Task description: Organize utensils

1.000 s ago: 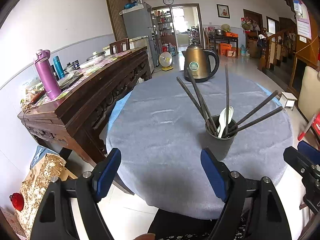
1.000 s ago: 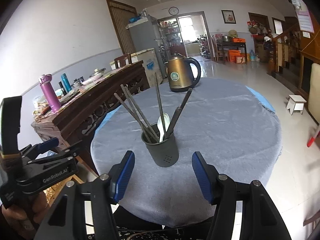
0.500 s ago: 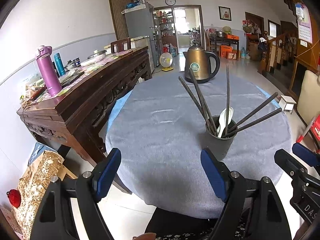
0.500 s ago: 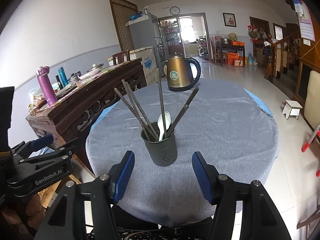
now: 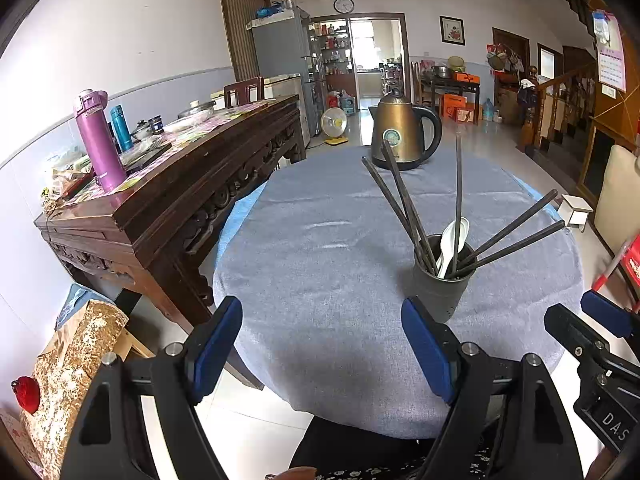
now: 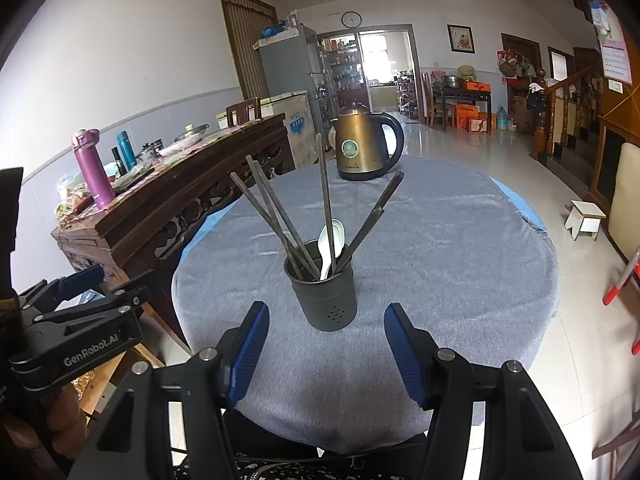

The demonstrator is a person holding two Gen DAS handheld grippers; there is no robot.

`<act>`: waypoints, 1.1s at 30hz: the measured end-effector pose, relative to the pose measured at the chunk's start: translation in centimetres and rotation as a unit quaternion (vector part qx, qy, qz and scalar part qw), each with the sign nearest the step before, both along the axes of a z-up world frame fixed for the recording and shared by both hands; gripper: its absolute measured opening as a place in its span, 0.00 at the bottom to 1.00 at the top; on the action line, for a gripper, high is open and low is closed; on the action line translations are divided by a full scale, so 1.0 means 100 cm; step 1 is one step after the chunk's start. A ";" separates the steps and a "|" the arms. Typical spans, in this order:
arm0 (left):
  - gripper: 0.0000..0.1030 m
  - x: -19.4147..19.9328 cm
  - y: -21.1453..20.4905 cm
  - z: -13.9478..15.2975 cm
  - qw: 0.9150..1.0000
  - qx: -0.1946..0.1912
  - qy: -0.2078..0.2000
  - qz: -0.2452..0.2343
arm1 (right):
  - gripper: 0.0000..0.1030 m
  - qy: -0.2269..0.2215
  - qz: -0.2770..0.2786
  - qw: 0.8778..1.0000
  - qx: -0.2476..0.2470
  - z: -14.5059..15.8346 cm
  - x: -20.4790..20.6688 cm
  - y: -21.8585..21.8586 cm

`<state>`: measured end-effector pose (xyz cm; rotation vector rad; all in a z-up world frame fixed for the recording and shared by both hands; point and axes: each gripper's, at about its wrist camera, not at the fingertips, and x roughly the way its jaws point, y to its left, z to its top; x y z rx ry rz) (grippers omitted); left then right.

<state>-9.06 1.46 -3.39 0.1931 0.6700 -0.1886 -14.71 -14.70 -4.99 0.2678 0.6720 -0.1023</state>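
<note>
my right claw (image 6: 322,354) wide, empty | holder (image 6: 323,295) centre frame, just ahead between its jaws, on table (image 6: 460,248) | chopsticks (image 6: 276,216) fanned upward, spoon (image 6: 332,240) among them | left claw (image 5: 320,350) wide, empty, holder off to its right | right nearer

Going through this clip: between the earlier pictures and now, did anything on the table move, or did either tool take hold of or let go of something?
Nothing was gripped or released. The left tool and right tool are both open and empty, short of the holder. The chopsticks and spoon stand in it as before, and the kettle has not shifted. Only the views drifted slightly.
</note>
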 end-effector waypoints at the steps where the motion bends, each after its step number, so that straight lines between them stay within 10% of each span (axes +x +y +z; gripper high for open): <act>1: 0.80 0.000 0.000 0.000 1.000 0.000 0.000 0.000 | 0.62 0.000 0.000 1.000 0.001 0.000 0.000 0.000; 33: 0.80 0.001 0.007 -0.005 1.000 -0.008 0.005 0.007 | 0.62 0.007 0.000 1.000 0.007 -0.003 0.004 0.002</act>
